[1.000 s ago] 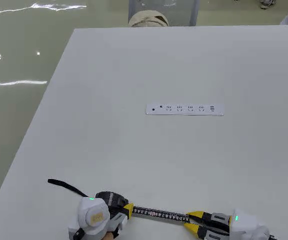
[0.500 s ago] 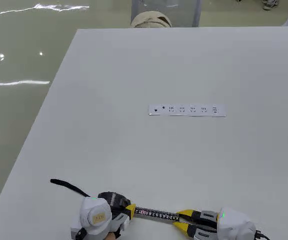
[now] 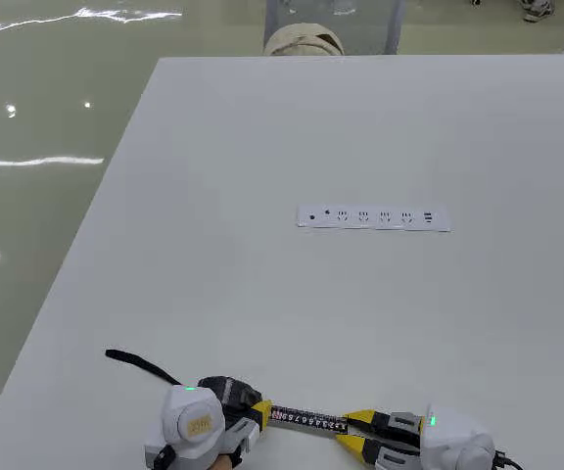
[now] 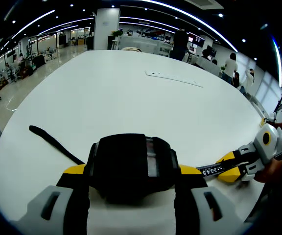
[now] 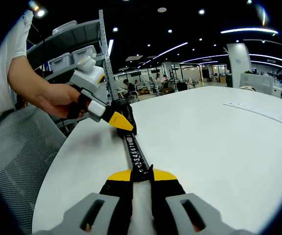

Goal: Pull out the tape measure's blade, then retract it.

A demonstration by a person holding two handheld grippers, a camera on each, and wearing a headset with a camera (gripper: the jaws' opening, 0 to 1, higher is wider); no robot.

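Tape measure (image 3: 225, 393), black case: near edge of table (image 3: 360, 127), clamped in left gripper (image 4: 131, 169). Blade (image 3: 306, 420): short length out, tip pinched by right gripper (image 5: 142, 175). Probably rigid case, thin springy blade; hold case sides, blade tip.

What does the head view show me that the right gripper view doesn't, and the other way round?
Head view: the tape measure's black wrist strap trailing on the table, and the shiny floor beside it. Right gripper view: the person's forearm behind the left gripper, storage shelves, and the blade's printed numbers close up. Both: the white table, the power strip, and the right gripper pinching the pulled-out blade.
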